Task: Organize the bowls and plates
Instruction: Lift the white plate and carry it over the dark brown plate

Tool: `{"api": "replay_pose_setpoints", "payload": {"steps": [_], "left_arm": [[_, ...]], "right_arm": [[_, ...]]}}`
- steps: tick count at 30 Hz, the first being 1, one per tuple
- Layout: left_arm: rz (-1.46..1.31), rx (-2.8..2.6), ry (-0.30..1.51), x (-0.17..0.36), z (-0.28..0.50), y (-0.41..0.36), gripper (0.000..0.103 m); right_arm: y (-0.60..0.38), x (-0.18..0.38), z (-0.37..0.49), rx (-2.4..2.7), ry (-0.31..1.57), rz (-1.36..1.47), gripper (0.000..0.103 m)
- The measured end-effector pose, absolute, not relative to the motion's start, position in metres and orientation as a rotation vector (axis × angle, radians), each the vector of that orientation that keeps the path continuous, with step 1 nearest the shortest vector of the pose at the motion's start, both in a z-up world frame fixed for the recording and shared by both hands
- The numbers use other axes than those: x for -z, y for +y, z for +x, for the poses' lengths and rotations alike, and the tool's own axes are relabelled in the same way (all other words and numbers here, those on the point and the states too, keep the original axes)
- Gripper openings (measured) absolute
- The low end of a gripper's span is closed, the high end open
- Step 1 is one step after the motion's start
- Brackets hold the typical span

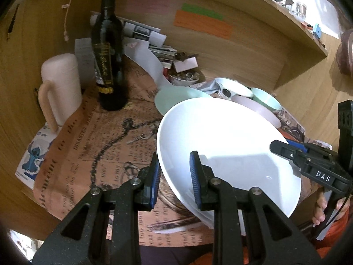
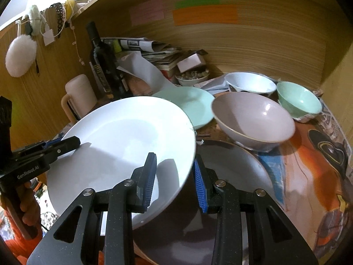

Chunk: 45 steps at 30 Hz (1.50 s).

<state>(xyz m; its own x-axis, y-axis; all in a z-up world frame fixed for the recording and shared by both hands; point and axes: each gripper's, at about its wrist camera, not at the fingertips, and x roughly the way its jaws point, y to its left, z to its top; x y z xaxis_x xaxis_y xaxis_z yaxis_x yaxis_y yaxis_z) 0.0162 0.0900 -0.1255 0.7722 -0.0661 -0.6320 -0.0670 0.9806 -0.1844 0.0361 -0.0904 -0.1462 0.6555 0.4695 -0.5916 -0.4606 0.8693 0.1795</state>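
While I have the white plate (image 1: 220, 150) tilted in the air between both tools, the weak point is how each one holds it. My left gripper (image 1: 175, 176) straddles the rim at the plate's 7 o'clock edge in the left wrist view, one blue pad under and one over, but I see a gap at the upper pad, so I cannot tell whether it truly clamps. My right gripper (image 2: 175, 177) straddles the opposite rim, at 4 o'clock of the plate in its own view; its jaws stand wide, with the outer pad off the edge, so I judge it open and not carrying weight.

If neither pad bites, the glazed rim could slide out and the plate would drop onto the grey plate (image 2: 231, 176) directly beneath, chipping both. Closing the right jaws unevenly could also twist the plate against my left hold and lever it free.

The far rim points toward 12 o'clock, where the mint plate (image 2: 196, 103) lies just behind it, and the pink bowl (image 2: 253, 121) sits at about 2 o'clock, near. Swinging the plate that way would knock the bowl into the mint bowl (image 2: 297, 101) and white bowl (image 2: 249, 84) behind it. The dark bottle (image 1: 108, 50), upright at 10 o'clock in the left view, stands well apart, though a wide sweep left could topple it.
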Motion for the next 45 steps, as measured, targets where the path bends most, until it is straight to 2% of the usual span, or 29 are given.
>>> {"api": "replay_pose_setpoints", "payload": {"steps": [21, 45], "left_arm": [[-0.182, -0.003, 0.792, 0.155, 0.03, 0.038, 0.026], [-0.163, 0.039, 0.842, 0.172, 0.054, 0.01, 0.027]], "right_arm": [[-0.142, 0.179, 0.032, -0.508, 0.737, 0.033, 0.03], [-0.168, 0.191, 0.036, -0.46, 0.766, 0.068, 0.03]]}}
